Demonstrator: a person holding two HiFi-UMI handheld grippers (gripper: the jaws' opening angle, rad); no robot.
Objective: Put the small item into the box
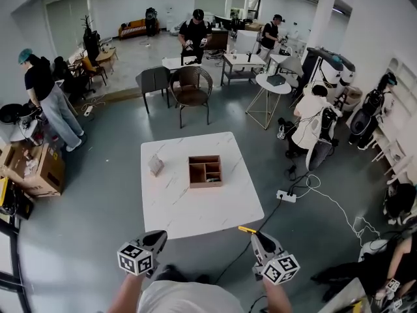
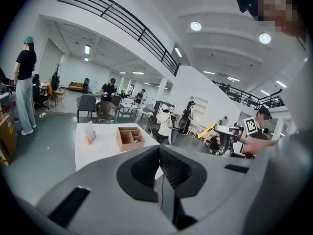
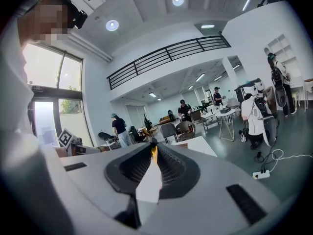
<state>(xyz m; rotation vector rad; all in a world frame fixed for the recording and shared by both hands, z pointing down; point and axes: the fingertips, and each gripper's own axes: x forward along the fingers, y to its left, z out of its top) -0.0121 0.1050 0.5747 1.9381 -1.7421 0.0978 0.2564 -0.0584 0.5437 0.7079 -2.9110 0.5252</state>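
A wooden box (image 1: 204, 171) with compartments sits right of centre on the white marble table (image 1: 176, 207). A small pale item (image 1: 156, 165) stands on the table left of the box; the left gripper view shows the same small item (image 2: 89, 132) beside the box (image 2: 129, 137). Both grippers hang low, short of the table's near edge. My left gripper (image 1: 161, 235) (image 2: 159, 147) is shut with nothing in it. My right gripper (image 1: 253, 233) (image 3: 153, 143) is shut on a thin yellow strip (image 1: 247, 229) (image 3: 153, 152) that pokes out past its tips.
Two chairs (image 1: 192, 90) stand beyond the table's far side. Cardboard boxes (image 1: 36, 168) lie on the floor at left. A power strip (image 1: 285, 195) with cables lies right of the table. Several people stand or sit around the room.
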